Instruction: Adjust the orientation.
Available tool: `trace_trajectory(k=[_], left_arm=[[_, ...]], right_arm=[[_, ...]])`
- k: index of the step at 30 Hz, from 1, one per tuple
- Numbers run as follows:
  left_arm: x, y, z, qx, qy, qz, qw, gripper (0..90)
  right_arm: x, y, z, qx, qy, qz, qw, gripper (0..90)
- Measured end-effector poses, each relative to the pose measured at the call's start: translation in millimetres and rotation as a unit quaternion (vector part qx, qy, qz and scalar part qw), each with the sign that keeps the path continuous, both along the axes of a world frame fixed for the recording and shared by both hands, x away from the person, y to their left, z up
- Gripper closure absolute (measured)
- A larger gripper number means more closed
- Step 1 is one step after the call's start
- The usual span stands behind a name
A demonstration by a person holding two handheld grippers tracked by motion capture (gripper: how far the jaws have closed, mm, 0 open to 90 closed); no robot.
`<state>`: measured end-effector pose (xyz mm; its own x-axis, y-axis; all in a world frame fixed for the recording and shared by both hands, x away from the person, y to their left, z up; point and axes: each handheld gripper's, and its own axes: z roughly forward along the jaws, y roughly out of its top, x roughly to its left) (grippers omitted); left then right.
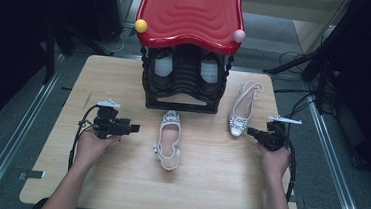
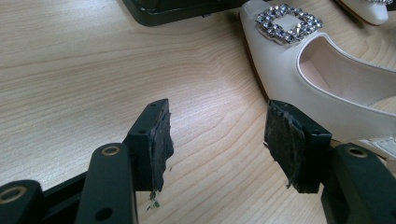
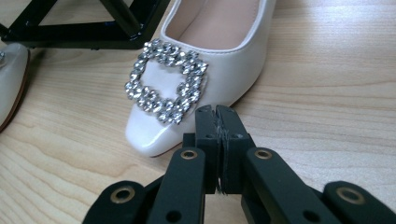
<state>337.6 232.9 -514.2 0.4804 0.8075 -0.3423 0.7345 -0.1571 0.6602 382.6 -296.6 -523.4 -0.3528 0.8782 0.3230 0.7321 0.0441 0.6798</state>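
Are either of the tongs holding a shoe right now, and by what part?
No. The right tongs are shut empty at the right shoe's toe; the left tongs stand open beside the middle shoe.

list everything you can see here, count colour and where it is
slingback shoes: 2, cream white with rhinestone buckles; one at table centre, toe toward the rack; one right of the rack, toe toward the person
shoe rack: 1, black, far middle of the table
rack top: 1, red, wavy, over the rack
knobs: 2, one yellow, one pink, front corners of the red top
table: 1, light wood
left gripper: 1, black, jaws open, left of the centre shoe
right gripper: 1, black, jaws shut, by the right shoe's toe
hands: 2, left, right
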Motion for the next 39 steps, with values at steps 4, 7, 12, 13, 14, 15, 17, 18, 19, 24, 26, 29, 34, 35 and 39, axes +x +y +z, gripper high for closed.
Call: trace_trajectory(k=[4,7,12,13,14,15,17,18,19,24,26,29,34,35,39], left_arm=[[-1.5,1.3,0.1,0.001,-0.001,0.003,1.0000,41.2],[-2.1,2.1,0.1,0.002,0.001,0.002,1.0000,41.1],[-2.8,3.1,0.0,0.003,0.003,0.004,1.0000,41.0],[-2.8,3.1,-0.1,0.002,0.003,0.004,1.0000,41.0],[-2.8,3.0,-0.3,0.003,0.003,0.005,1.0000,41.0],[-2.8,2.9,-0.4,0.005,0.003,0.004,1.0000,41.0],[-2.9,2.4,-0.7,0.005,0.004,0.004,1.0000,41.0],[-3.0,2.3,-0.7,0.006,0.004,0.004,1.0000,41.0],[-3.1,2.3,-0.7,0.006,0.004,0.004,1.0000,41.0],[-3.3,3.1,-1.2,0.007,0.006,0.003,1.0000,40.8],[-3.6,3.3,-1.4,0.008,0.007,0.002,0.9999,40.8],[-4.1,3.6,-1.6,0.008,0.007,0.002,0.9999,40.6],[-6.3,5.6,-2.0,0.007,0.009,0.005,0.9999,40.5],[-6.7,6.1,-2.2,0.008,0.007,0.008,0.9999,40.5],[-8.2,9.1,-2.3,0.009,0.012,0.007,0.9999,40.5]], right_arm=[[3.2,0.9,-2.2,0.001,0.005,0.001,1.0000,89.5],[4.6,4.2,-2.5,-0.001,0.008,0.007,0.9999,89.5],[5.5,6.7,-2.9,-0.002,0.012,0.009,0.9999,89.6],[5.5,6.9,-3.0,0.000,0.013,0.010,0.9999,89.6],[5.6,7.3,-3.1,0.000,0.014,0.011,0.9998,89.6],[5.6,8.0,-3.1,0.001,0.013,0.014,0.9998,89.6],[5.8,9.9,-3.2,-0.001,0.013,0.018,0.9998,89.5],[5.9,10.9,-3.2,-0.002,0.013,0.019,0.9997,89.5],[5.9,11.9,-3.0,-0.002,0.014,0.020,0.9997,89.5],[6.6,15.9,-3.5,-0.001,0.013,0.028,0.9995,89.5],[7.0,17.8,-4.0,0.001,0.012,0.031,0.9994,89.4],[7.7,22.4,-4.5,0.002,0.011,0.036,0.9993,89.3],[10.2,30.8,-4.5,-0.002,0.010,0.045,0.9989,89.0],[10.8,32.1,-4.3,-0.004,0.010,0.047,0.9989,88.9],[13.2,37.6,-4.5,-0.007,0.011,0.055,0.9984,88.7]])
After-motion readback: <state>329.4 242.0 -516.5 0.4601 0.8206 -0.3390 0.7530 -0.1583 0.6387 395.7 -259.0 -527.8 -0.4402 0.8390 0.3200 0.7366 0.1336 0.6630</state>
